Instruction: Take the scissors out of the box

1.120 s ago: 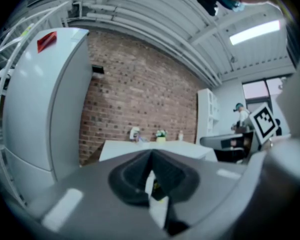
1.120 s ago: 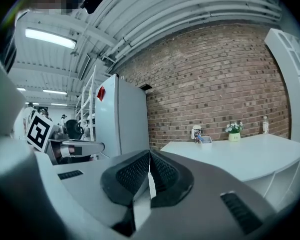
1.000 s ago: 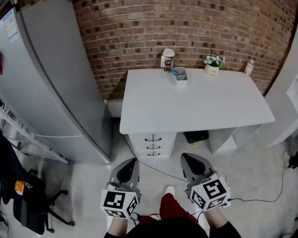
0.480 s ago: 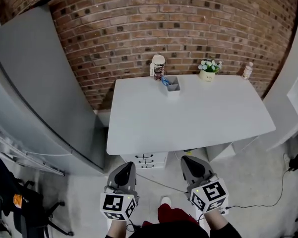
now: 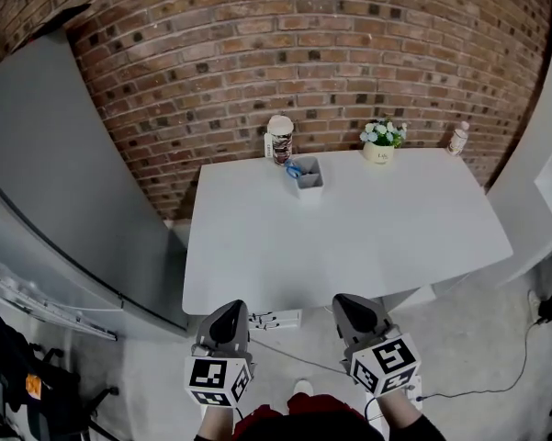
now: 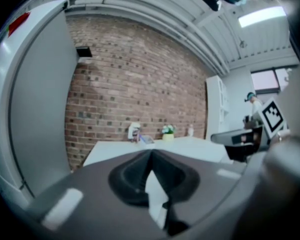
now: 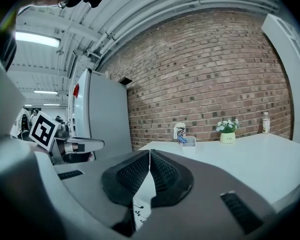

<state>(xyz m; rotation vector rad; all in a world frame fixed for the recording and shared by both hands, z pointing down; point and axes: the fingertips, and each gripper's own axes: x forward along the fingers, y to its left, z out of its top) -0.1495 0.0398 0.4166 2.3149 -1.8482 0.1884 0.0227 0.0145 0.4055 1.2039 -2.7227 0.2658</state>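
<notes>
The scissors (image 5: 294,169) seem to be the blue-handled thing poking out of the small grey box (image 5: 310,180), though at this range only the handles can be made out. The box stands at the far edge of the worktop, close to the brick wall (image 5: 285,53).

That wall fills the whole back of the room. To the left stands a tall grey fridge (image 5: 55,182). The white worktop (image 5: 349,246) is bare over most of its top, and a small drawer unit (image 5: 274,319) shows under its near edge.

The left tool (image 5: 228,307) and the right tool (image 5: 347,299) are held side by side just short of the near edge, pointing toward the wall, well apart from the box. Both are clenched, jaws pressed together on nothing.

Beside the box, on its left, is a lidded cup (image 5: 280,138). Further right along the wall sit a little pot of flowers (image 5: 381,143) and a small bottle (image 5: 457,139).
</notes>
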